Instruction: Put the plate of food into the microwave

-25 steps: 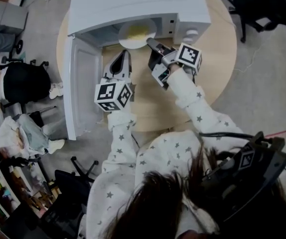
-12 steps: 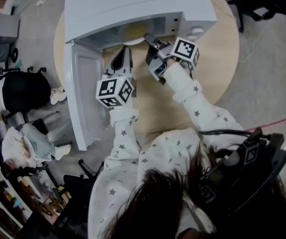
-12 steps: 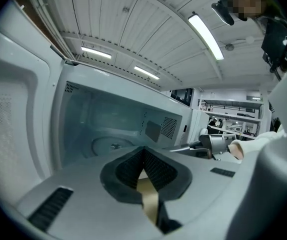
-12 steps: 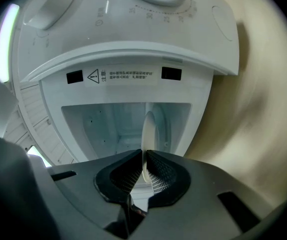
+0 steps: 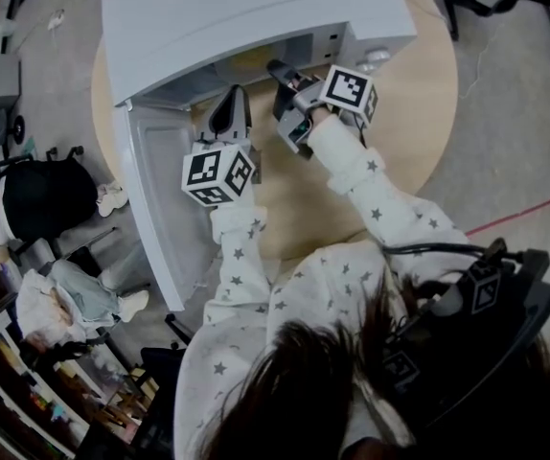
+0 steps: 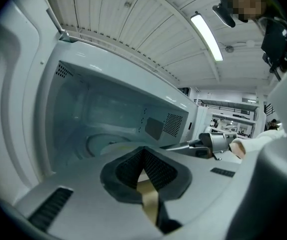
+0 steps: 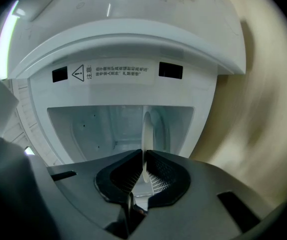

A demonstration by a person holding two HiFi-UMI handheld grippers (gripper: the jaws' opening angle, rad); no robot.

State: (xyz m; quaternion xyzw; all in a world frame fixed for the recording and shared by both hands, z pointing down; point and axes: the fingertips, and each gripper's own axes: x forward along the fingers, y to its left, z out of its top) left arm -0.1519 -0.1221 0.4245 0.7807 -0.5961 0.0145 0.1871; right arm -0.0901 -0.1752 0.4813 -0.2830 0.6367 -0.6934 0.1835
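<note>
Grey floor ringed a round wooden counter, with office chairs and seated people off to one side. On the counter stood a white microwave, its door swung fully open toward the person's left, so the cavity mouth faced the person.

The right gripper reached into that mouth, its jaws drawn narrow and pinching the near rim of the plate. In the right gripper view the plate showed edge-on, as a thin pale line running straight ahead from the pads into the cavity, with the back wall behind it. The plate therefore lay directly forward of the right gripper, along that gripper's own axis and already past the threshold. From the head view only a yellowish sliver of it showed under the microwave's top edge. Whether its underside touched the cavity floor could not be told.

The left gripper waited just outside the opening, between the door and the right gripper. Its jaws were together with nothing in them.

Judging by this, the task was nearly done. What remained seemed to be lowering the plate flat and then releasing it, with the right gripper backing straight out along the same line so the rim would not be dragged.
</note>
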